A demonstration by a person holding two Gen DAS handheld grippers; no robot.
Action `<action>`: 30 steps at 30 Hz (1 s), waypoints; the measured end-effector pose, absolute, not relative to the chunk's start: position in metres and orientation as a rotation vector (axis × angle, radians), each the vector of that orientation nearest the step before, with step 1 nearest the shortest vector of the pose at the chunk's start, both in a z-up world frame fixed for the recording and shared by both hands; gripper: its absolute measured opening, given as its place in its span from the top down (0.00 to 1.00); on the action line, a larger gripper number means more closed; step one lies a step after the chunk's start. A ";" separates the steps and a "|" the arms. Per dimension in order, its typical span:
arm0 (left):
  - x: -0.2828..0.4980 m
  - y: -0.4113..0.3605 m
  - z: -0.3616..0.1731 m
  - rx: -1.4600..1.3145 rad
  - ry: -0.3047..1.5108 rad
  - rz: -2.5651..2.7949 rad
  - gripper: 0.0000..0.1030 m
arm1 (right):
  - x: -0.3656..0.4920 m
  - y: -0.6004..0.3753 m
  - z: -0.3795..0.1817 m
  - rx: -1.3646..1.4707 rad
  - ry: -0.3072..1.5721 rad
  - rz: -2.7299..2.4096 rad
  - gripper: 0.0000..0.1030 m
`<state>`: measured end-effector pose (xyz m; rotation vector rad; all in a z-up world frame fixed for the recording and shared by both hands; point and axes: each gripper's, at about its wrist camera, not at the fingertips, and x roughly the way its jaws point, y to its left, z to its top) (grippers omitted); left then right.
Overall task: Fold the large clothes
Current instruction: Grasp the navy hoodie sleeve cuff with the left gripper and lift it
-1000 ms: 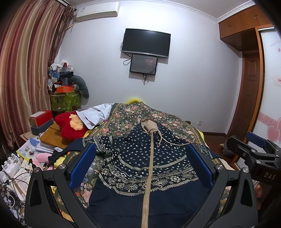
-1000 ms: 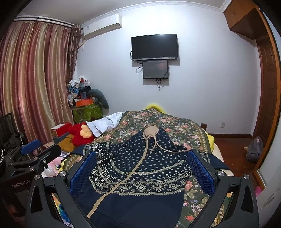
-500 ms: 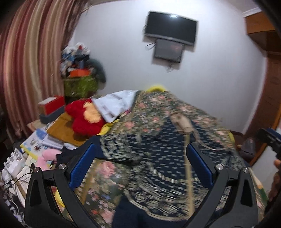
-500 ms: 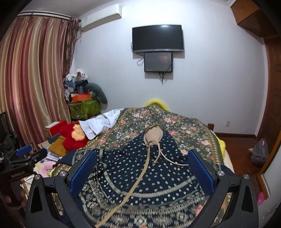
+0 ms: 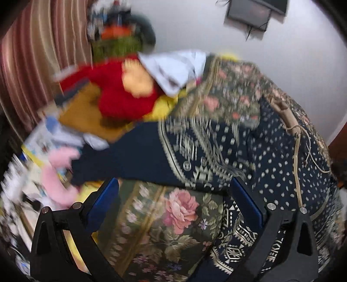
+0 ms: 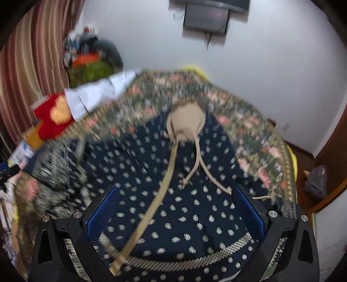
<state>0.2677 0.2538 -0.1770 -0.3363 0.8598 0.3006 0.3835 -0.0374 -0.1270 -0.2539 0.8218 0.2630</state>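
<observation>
A large navy garment (image 6: pixel 190 191) with cream dots, patterned bands, a beige hood and beige zip strip lies spread face up on a floral bedspread (image 6: pixel 249 130). Its left sleeve (image 5: pixel 138 158) stretches out toward the bed's left edge. My left gripper (image 5: pixel 173 199) hovers open above the bedspread (image 5: pixel 173 217) just below that sleeve, holding nothing. My right gripper (image 6: pixel 173 206) is open over the chest of the garment, the zip strip (image 6: pixel 160 195) running between its blue pads. Both views are blurred by motion.
Left of the bed lie a red plush toy (image 5: pixel 121 95), a white cloth (image 5: pixel 173 69), books, a brown board (image 5: pixel 86 115) and a pink item (image 5: pixel 56 173). Striped curtains (image 6: pixel 32 65) hang on the left. A television (image 6: pixel 206 19) is on the far wall, a wooden door (image 6: pixel 334 151) at right.
Both grippers have dropped lower toward the bed. The left one swung left toward the outstretched sleeve; the right one moved in over the garment's chest. Both stay open.
</observation>
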 end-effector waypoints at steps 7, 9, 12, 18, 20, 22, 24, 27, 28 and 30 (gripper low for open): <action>0.283 0.281 -0.216 -0.621 0.936 0.224 0.05 | 0.420 -0.025 -0.191 -0.300 0.971 0.319 0.00; 0.286 0.286 -0.217 -0.642 0.926 0.225 0.05 | 0.426 -0.021 -0.201 -0.313 0.986 0.334 0.00; 0.297 0.294 -0.216 -0.625 0.911 0.234 0.12 | 0.432 -0.013 -0.212 -0.340 1.005 0.346 0.00; 0.326 0.307 -0.217 -0.509 0.935 0.348 0.75 | 0.444 -0.009 -0.237 -0.323 1.117 0.369 0.00; 0.331 0.307 -0.210 -0.453 0.923 0.377 0.86 | 0.440 -0.010 -0.236 -0.337 1.110 0.377 0.00; 0.336 0.303 -0.197 -0.382 0.899 0.397 0.88 | 0.436 -0.011 -0.230 -0.347 1.104 0.389 0.00; 0.340 0.294 -0.174 -0.310 0.856 0.391 0.91 | 0.430 -0.016 -0.224 -0.338 1.097 0.395 0.00; 0.344 0.277 -0.141 -0.249 0.788 0.351 0.93 | 0.423 -0.026 -0.209 -0.299 1.086 0.408 0.00; 0.346 0.265 -0.124 -0.217 0.755 0.330 0.93 | 0.420 -0.032 -0.202 -0.277 1.080 0.413 0.00; 0.351 0.248 -0.104 -0.187 0.720 0.302 0.93 | 0.417 -0.039 -0.191 -0.249 1.070 0.413 0.00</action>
